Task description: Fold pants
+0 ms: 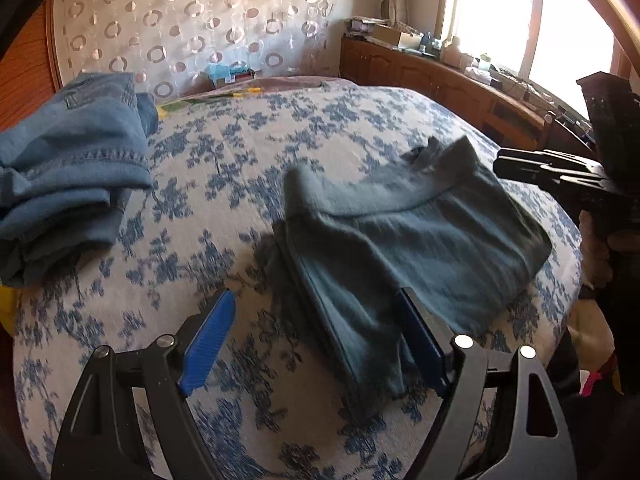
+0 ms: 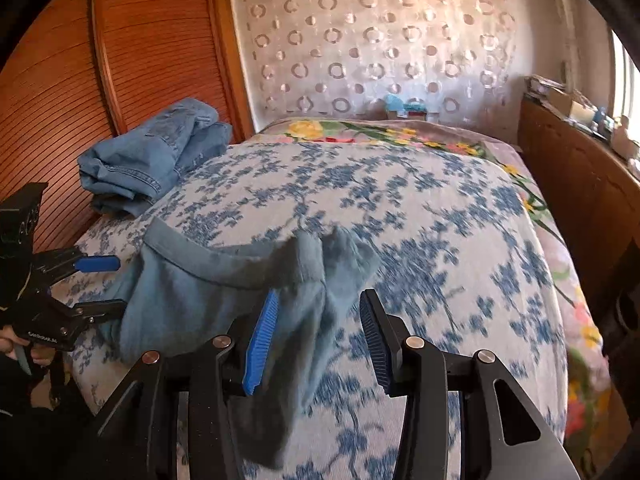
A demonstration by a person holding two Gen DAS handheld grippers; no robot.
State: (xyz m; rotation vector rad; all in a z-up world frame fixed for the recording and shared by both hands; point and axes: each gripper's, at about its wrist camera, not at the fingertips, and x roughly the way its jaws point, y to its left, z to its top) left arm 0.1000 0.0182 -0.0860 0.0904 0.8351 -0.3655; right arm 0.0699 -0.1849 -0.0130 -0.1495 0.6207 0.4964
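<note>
A bed (image 1: pixel 240 152) wears a white cover with a blue floral print, and a folded pile of blue jeans (image 1: pixel 68 168) lies at its left side, near a slatted wooden door (image 2: pixel 120 48). Behind it hangs a sheer curtain with rings (image 2: pixel 380 40). A cluttered wooden cabinet (image 1: pixel 440 76) runs under a bright window (image 1: pixel 532 12) on the right.

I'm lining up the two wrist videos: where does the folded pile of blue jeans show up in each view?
Left wrist: the jeans pile lies at the left edge, mid-height, on the bedspread.
Right wrist: the jeans pile sits upper left, at the bed's far corner beside the wooden slatted door.
Shared landmark: the ring-patterned curtain behind the bed.
</note>
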